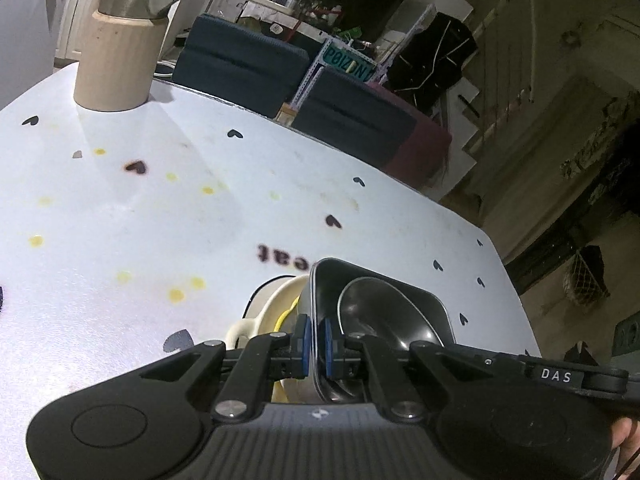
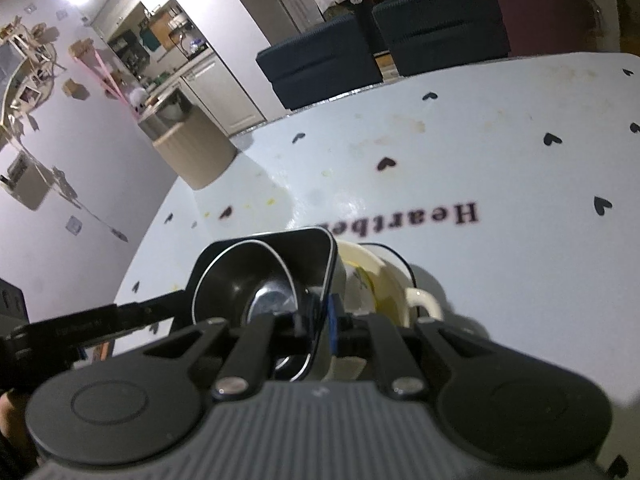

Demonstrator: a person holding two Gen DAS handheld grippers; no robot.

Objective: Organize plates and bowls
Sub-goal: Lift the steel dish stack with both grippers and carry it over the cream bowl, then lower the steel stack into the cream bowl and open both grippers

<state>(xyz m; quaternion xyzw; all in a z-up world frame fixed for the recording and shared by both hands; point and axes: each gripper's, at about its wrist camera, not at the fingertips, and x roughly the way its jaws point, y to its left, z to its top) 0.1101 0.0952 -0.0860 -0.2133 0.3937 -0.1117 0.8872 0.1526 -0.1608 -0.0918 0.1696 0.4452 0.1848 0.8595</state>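
Both grippers pinch one black square dish (image 1: 400,300): the left gripper (image 1: 316,346) on its left rim, the right gripper (image 2: 322,320) on its right rim. A steel bowl (image 1: 384,312) sits loose inside, over a cream cup (image 1: 276,312) near the table's (image 1: 120,208) near right. Uneven lowering could tip the dish, sliding the bowl out or knocking the cup.
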